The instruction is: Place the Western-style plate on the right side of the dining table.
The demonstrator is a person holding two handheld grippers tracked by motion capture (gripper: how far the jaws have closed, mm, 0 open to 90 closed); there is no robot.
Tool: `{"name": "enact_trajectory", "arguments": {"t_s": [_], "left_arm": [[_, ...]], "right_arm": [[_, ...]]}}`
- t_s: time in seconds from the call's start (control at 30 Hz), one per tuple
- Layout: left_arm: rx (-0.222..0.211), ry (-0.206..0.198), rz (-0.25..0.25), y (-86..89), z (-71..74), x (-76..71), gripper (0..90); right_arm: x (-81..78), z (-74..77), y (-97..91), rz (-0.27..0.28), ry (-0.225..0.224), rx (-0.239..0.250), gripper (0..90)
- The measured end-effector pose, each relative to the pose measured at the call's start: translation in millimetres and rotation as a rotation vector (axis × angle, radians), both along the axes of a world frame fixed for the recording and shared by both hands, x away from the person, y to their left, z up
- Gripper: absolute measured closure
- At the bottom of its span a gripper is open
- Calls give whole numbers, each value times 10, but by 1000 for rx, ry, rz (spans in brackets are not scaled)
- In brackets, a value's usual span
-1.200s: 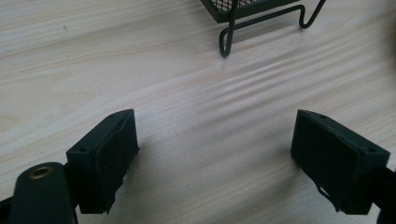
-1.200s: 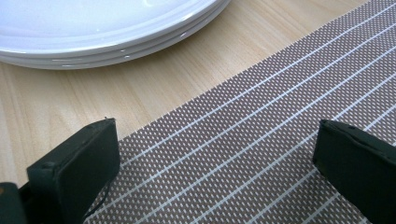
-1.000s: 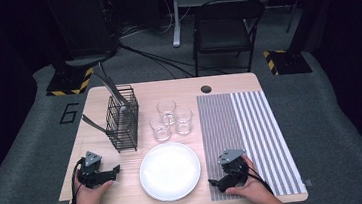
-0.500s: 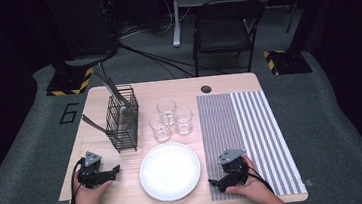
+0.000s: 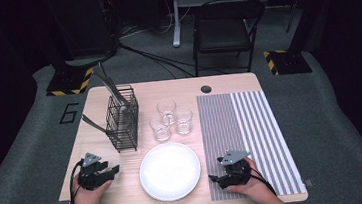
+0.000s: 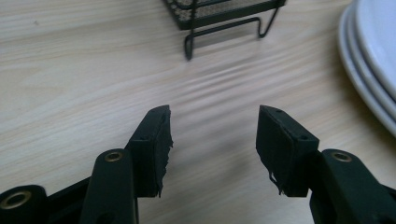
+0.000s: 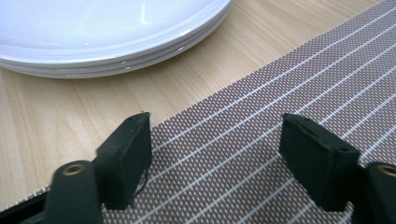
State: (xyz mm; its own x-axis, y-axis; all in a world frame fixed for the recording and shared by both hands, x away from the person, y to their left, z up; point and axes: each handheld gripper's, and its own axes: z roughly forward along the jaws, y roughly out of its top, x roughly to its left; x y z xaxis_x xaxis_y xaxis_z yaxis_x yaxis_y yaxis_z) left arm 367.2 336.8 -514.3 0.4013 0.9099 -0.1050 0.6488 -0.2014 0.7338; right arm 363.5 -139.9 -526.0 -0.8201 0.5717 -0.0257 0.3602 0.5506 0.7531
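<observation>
Jaws of the left gripper (image 6: 212,140) parted with bare wood between the pads, just been narrowing, nothing grasped. Jaws of the right gripper (image 7: 215,154) likewise apart over the striped placemat (image 5: 251,125), just been narrowing too, gripping nothing.

Seen from above: left gripper (image 5: 112,170) resting on the table (image 5: 128,197) at the near left, nose pointing right toward the stack of white plates (image 5: 170,171); right gripper (image 5: 212,179) on the near edge of the placemat, nose pointing left toward the same plates. Plates lying flat at the table's near middle, between both grippers, just beside each, touched by neither; round, so no long axis to tell. Three rims stacked in the right gripper view (image 7: 107,51).

Behind the plates, three glasses (image 5: 169,117) upright in a cluster. Left of those, a black wire caddy (image 5: 122,120) holding utensils, handles leaning up and away to the left.
</observation>
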Motion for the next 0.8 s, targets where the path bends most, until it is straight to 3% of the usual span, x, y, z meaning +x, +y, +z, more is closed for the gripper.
{"name": "enact_trajectory", "arguments": {"t_s": [0.13, 0.27, 0.43, 0.6, 0.8], "left_arm": [[4, 17, -12, -61, 69, -66, 469], [-13, 26, -7, -98, 169, -109, 472], [-10, 27, -10, -169, 290, -153, 483], [-58, 37, -20, -275, 407, -198, 501], [-89, 9, -38, -443, 562, -212, 506]], "right_arm": [[-26, 57, -17, -37, 13, 8, 373], [-41, 166, -32, -76, 27, 62, 380], [-84, 304, 4, -89, 50, 71, 398], [-143, 465, 76, -92, 52, 72, 437], [-175, 619, 165, -107, 47, 104, 460]]}}
